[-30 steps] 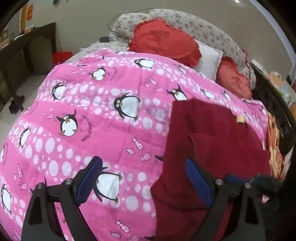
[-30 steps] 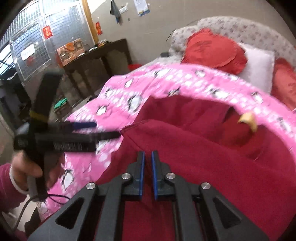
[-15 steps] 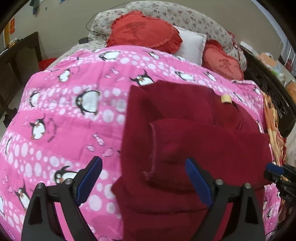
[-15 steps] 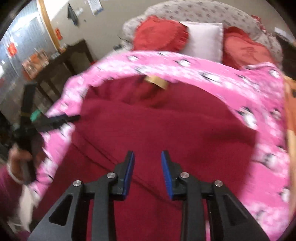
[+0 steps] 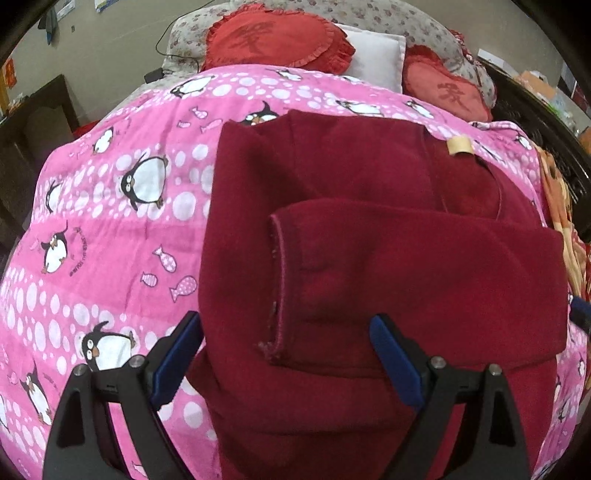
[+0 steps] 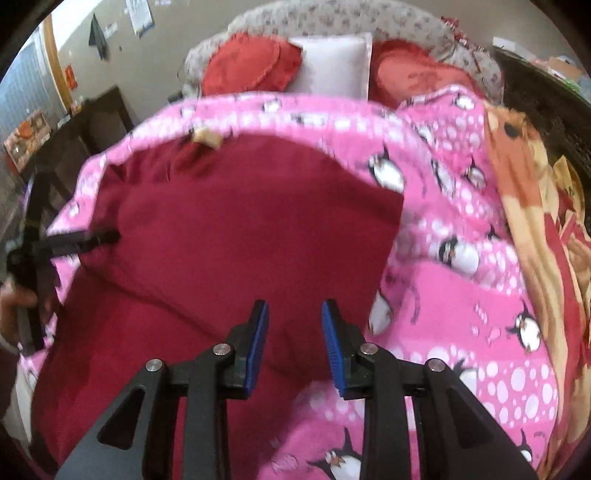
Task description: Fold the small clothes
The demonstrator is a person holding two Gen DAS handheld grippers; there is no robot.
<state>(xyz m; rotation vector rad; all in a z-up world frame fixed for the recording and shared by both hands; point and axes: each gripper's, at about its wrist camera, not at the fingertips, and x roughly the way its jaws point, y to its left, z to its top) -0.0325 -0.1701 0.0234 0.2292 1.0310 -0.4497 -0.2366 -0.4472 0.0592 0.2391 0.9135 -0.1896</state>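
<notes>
1. Working surface is a bed; my view covers its pink penguin-print blanket (image 5: pixel 110 221), with white dots and fish on it.
2. Dark red sweater (image 5: pixel 369 266) lies flat mid-blanket, collar with tan label (image 5: pixel 459 145) toward the head end. One sleeve (image 5: pixel 424 280) is folded across the body, cuff pointing to the bed's left edge.
3. My left gripper (image 5: pixel 286 363) hangs over the sweater's near hem, jaws wide, nothing between them.
4. My right gripper (image 6: pixel 294 343) is over the sweater's right near corner, jaws moderately apart and empty. This view is motion-blurred.
5. Head end: two red heart cushions (image 5: pixel 273 37), a white pillow (image 5: pixel 376 61), and a floral pillow (image 5: pixel 406 18) behind.
6. Right edge: orange patterned blanket (image 6: pixel 528 206).
7. Room: beige wall with papers pinned (image 6: pixel 140 16), dark wooden table (image 6: pixel 99 118) left of the bed.
</notes>
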